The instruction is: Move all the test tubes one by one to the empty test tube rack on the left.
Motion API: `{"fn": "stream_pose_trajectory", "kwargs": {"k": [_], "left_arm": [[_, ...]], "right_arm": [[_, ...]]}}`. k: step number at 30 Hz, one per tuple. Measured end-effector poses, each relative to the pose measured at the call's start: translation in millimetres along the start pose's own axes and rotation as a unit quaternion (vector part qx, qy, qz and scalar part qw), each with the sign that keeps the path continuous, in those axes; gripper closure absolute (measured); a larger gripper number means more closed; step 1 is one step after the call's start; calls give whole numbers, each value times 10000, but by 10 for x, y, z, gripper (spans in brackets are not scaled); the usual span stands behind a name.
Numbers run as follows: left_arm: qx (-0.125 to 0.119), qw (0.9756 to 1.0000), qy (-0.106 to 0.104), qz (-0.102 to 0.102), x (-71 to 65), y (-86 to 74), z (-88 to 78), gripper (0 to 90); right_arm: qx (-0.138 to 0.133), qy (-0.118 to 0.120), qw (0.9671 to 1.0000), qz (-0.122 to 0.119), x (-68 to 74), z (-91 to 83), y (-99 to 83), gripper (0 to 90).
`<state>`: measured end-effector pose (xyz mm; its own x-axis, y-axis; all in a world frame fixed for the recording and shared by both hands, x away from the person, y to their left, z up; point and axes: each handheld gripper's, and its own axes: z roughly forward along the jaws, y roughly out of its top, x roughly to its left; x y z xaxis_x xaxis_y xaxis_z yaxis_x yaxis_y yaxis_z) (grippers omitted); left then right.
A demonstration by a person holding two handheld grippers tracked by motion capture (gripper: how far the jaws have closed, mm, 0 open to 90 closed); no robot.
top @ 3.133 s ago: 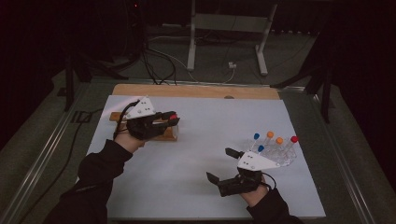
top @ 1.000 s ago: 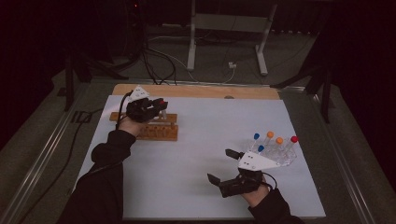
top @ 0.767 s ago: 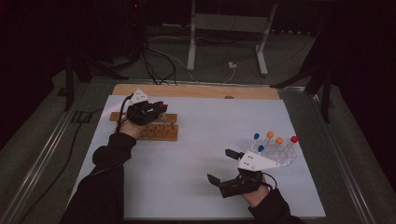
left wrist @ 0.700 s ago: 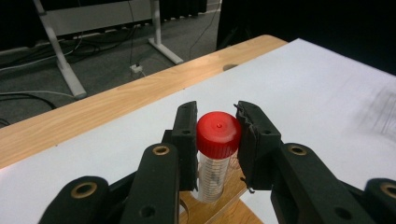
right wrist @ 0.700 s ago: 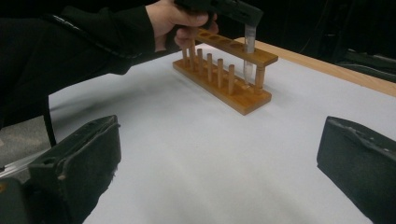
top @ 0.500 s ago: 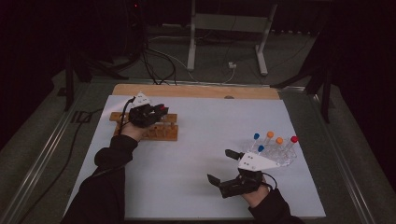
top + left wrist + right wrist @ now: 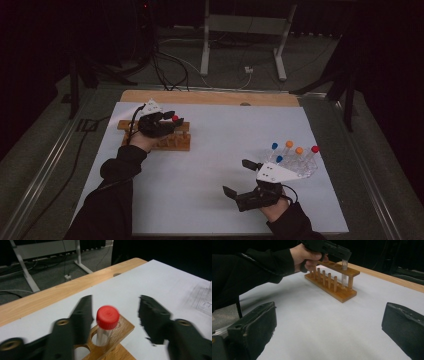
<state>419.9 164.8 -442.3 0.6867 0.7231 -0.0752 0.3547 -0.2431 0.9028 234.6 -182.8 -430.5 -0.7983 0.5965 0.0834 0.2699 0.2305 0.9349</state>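
Your left hand-held gripper (image 7: 113, 322) jaws apart around 1 red-capped tube (image 7: 107, 323) standing in the wooden rack (image 7: 167, 137), right hand-held gripper (image 7: 239, 177) jaws apart over the near bench (image 7: 200, 190)

Dim room, bright white table (image 7: 210, 150); left gripper (image 7: 113, 315) jaws motion-blurred.
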Motion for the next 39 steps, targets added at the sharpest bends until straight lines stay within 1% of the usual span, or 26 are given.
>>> {"fn": "stream_pose_trajectory", "kwargs": {"k": [1,3,5,8,9,10,12,13,15,16,17,20,21,22,24,27,29,30,31,33,34,35,36,37,38,39], "left_arm": [[-6,10000,11,10,-15,19,-15,448],[-23,10000,-43,-32,-36,60,-59,365],[-22,10000,-77,-9,-62,89,-94,304],[28,9999,-151,29,-110,135,-152,182],[25,9998,-163,69,-132,149,-180,156],[22,9998,-175,79,-150,160,-202,155],[28,9997,-260,32,-174,177,-241,96],[33,9996,-284,57,-192,184,-267,92],[19,9994,-342,78,-230,194,-333,49],[-7,9991,-407,69,-240,193,-356,17],[-64,9987,-513,53,-254,185,-391,17],[-75,9972,-735,58,-299,146,-466,8],[-47,9970,-771,56,-319,128,-484,7],[-21,9967,-806,80,-338,107,-503,7],[-17,9956,-936,39,-372,61,-539,7],[-6,9946,-1029,90,-437,-11,-593,7],[-24,9942,-1069,102,-472,-51,-618,7],[-27,9939,-1098,105,-490,-71,-632,7],[-36,9934,-1140,92,-508,-89,-646,7],[-28,9929,-1187,118,-546,-119,-670,7],[-42,9925,-1216,135,-562,-136,-682,7],[-41,9922,-1237,135,-576,-152,-689,7],[-52,9923,-1225,165,-591,-172,-699,7],[-62,9921,-1242,165,-602,-191,-710,7],[-76,9919,-1256,145,-610,-209,-720,7],[-99,9916,-1282,119,-615,-228,-730,7]], "right_arm": [[0,0,10000,0,0,0,0,0],[-3,-5,10000,5,-2,-4,5,0],[-14,-6,10000,9,-7,-10,10,0],[-14,16,10000,-14,-30,-32,29,0],[-27,17,10000,-14,-40,-43,37,0],[-48,0,10000,-5,-50,-58,46,0],[-64,-47,10000,-38,-68,-85,61,0],[-88,-73,9999,-35,-79,-104,70,0],[-133,-153,9998,-50,-111,-152,95,0],[-156,-211,9996,-60,-145,-195,117,0],[-156,-211,9996,-60,-145,-195,117,0],[-174,-358,9992,-98,-220,-279,153,0],[-155,-507,9985,-153,-267,-343,180,0],[-155,-507,9985,-153,-267,-343,180,0],[-174,-606,9979,-171,-316,-416,210,0],[-199,-776,9967,-142,-403,-538,252,0],[-133,-853,9962,-86,-471,-619,277,0],[-158,-1003,9948,-78,-524,-700,288,0],[-158,-1003,9948,-78,-524,-700,288,0],[-194,-1131,9934,-35,-576,-778,298,0],[-222,-1317,9910,-34,-634,-855,304,0],[-222,-1317,9910,-34,-634,-855,304,0],[-230,-1399,9899,-11,-666,-894,305,0],[-252,-1581,9871,26,-732,-978,301,0],[-252,-1581,9871,26,-732,-978,301,0],[-237,-1668,9857,47,-763,-1018,296,0]]}}
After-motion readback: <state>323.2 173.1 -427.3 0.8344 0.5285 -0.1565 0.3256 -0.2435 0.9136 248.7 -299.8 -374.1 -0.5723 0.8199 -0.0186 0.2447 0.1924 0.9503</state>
